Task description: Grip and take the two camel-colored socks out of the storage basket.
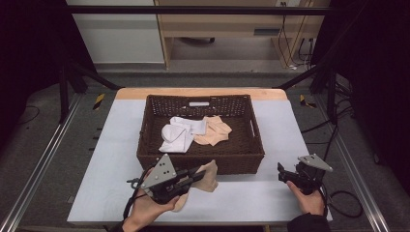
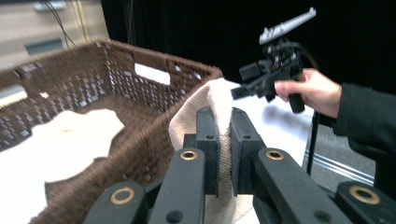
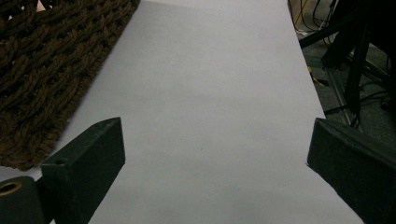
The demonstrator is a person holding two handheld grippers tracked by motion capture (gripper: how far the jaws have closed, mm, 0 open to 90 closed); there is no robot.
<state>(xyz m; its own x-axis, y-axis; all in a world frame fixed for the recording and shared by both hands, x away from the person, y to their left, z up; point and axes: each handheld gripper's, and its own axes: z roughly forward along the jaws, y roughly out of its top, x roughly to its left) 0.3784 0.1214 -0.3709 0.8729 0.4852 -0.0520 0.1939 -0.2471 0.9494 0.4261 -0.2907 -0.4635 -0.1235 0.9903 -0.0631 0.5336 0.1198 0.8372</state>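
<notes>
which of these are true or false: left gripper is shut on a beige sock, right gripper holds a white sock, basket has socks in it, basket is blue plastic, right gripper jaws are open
1. The left gripper is shut on a beige sock. True.
2. The right gripper holds a white sock. False: nothing is between its jaws; the white sock lies in the basket.
3. The basket has socks in it. True: a white one and a beige one.
4. The basket is blue plastic. False: it is brown and woven.
5. The right gripper jaws are open. True: they stand wide apart over the table.
</notes>
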